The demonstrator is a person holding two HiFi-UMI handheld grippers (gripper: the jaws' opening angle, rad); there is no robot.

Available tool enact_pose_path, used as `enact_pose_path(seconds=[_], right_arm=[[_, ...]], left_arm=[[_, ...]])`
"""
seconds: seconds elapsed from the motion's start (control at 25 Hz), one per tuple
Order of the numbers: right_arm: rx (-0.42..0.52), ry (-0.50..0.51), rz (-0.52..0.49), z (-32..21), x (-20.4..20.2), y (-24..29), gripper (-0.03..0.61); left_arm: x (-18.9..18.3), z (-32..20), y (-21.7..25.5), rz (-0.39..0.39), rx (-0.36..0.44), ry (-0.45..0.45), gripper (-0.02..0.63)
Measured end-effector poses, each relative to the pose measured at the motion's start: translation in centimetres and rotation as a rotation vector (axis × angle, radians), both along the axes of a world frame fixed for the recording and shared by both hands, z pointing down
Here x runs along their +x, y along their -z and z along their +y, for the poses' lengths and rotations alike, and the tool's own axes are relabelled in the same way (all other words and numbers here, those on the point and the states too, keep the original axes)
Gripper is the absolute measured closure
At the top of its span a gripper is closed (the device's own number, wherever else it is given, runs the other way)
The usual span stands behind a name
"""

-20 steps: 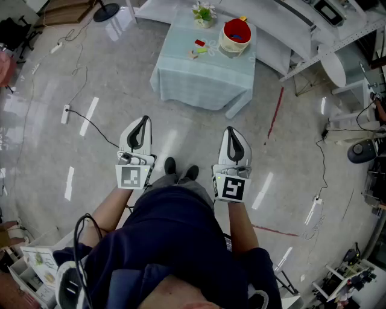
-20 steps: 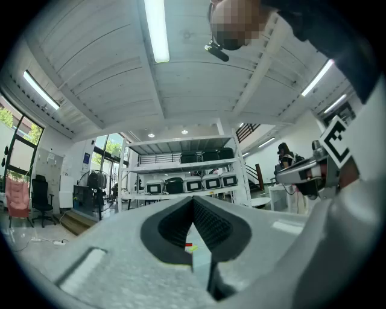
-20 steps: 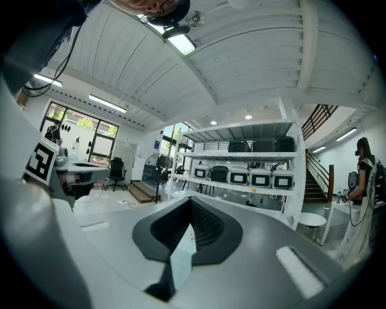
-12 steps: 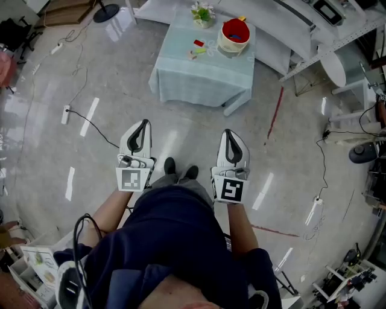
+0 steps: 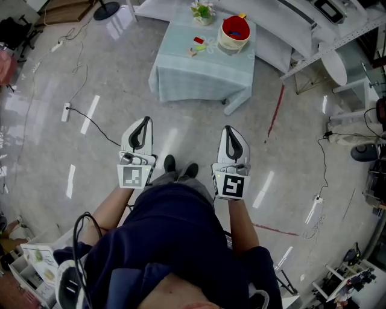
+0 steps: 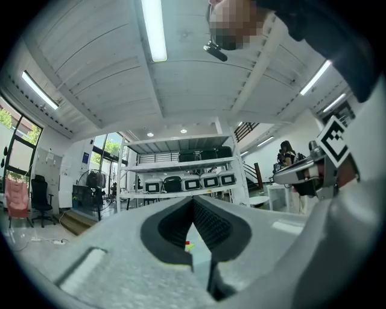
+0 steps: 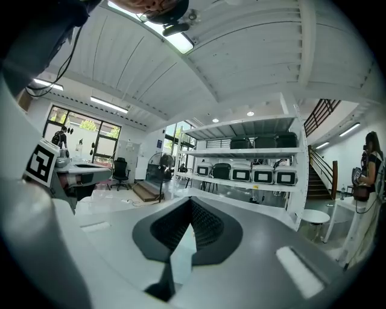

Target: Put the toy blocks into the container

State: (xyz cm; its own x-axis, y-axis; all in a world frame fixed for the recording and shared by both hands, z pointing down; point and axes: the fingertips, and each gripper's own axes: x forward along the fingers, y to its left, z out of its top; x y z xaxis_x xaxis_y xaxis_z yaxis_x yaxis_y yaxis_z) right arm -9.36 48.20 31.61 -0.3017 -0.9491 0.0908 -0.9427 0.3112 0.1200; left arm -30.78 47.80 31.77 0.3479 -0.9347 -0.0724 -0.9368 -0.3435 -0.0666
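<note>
Grey floor [image 5: 289, 151] lies beneath the left tool [image 5: 145, 119] and right tool [image 5: 229, 128], both clenched, table [image 5: 199, 75] beyond.

— Where is the table [image 5: 199, 75]?
— Ahead of me, well apart from my left gripper [image 5: 145, 119] and right gripper [image 5: 229, 129], which hang side by side over the floor [image 5: 90, 72], my shoes [image 5: 170, 164] between them.
— And on it?
— The container [image 5: 234, 31] sits at the far right. The toy blocks [image 5: 198, 42] lie just left of it, with a plant [image 5: 204, 12] behind them.
</note>
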Motion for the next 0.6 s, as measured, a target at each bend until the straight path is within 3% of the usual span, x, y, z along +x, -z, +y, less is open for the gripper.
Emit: enact_pose_path(seconds=[0.36, 0.6], right_arm=[[0.017, 0.006, 0.017, 1.1, 1.4, 0.1, 0.580], [0.004, 0.008, 0.015, 1.2, 1.3, 0.1, 0.580]], left_arm=[[2.2, 0.7, -0.2, 0.018, -0.007, -0.028, 0.609], [2.2, 0.2, 0.0, 0.021, -0.015, -0.039, 0.511]])
